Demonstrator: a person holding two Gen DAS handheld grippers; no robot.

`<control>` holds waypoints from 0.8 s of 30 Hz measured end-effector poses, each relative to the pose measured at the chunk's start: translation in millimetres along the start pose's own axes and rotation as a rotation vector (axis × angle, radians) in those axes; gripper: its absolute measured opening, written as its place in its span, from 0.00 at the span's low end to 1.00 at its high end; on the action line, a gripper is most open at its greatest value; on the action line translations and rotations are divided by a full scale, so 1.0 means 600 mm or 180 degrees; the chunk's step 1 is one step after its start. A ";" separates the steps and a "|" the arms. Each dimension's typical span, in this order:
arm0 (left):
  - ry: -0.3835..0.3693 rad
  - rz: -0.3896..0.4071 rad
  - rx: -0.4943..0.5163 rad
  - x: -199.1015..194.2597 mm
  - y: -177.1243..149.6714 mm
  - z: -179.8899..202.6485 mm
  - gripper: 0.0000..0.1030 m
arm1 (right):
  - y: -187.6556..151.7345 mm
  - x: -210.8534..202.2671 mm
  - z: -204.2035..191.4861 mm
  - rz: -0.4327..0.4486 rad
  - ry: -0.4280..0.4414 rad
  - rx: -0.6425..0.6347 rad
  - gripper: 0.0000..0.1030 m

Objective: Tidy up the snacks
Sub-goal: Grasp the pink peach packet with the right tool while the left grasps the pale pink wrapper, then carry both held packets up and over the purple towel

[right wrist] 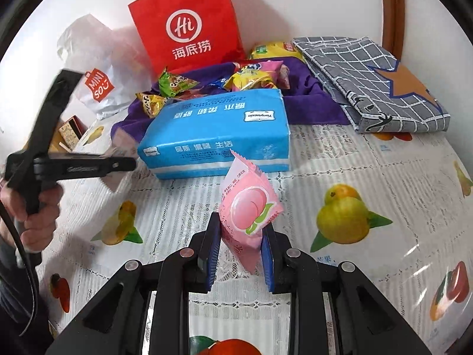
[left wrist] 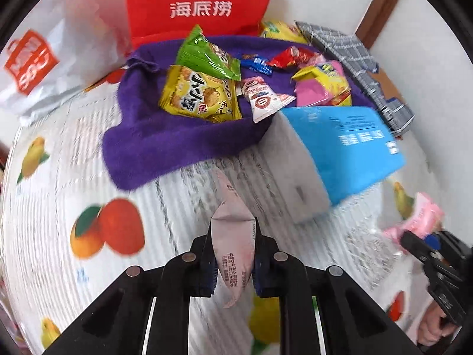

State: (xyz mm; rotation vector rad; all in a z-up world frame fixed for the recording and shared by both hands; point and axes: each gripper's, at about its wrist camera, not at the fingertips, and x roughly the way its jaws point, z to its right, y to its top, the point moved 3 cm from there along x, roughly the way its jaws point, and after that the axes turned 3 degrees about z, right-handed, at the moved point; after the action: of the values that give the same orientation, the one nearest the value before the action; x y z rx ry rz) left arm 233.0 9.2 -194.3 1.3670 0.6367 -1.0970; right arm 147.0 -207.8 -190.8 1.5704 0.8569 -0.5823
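My left gripper (left wrist: 233, 254) is shut on a pale pink-white snack packet (left wrist: 232, 251) and holds it above the tablecloth, short of the purple towel (left wrist: 165, 151). On the towel lie several snacks: a yellow cracker bag (left wrist: 198, 94), a green bag (left wrist: 207, 56), a white candy packet (left wrist: 263, 97), and a pink and yellow pack (left wrist: 322, 85). My right gripper (right wrist: 241, 251) is shut on a pink peach candy packet (right wrist: 251, 207), in front of the blue tissue pack (right wrist: 218, 136). The right gripper also shows in the left wrist view (left wrist: 425, 248).
A red paper bag (right wrist: 189, 23) and a white Miniso bag (right wrist: 100, 85) stand at the back by the wall. A folded grey checked cloth (right wrist: 372, 82) lies at the back right. The fruit-print tablecloth (right wrist: 354, 177) covers the table. The left gripper (right wrist: 74, 165) shows at the left.
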 end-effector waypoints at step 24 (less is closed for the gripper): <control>-0.0216 0.0618 0.0079 -0.165 0.069 0.097 0.16 | 0.174 -0.085 0.002 0.0563 -0.0382 -0.0215 0.25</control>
State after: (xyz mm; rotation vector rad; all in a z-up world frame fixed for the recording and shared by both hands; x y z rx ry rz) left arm 216.5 -28.6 -79.2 1.3762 0.4325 -0.9931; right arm 198.7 -222.8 -87.9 1.5157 0.6340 -0.5096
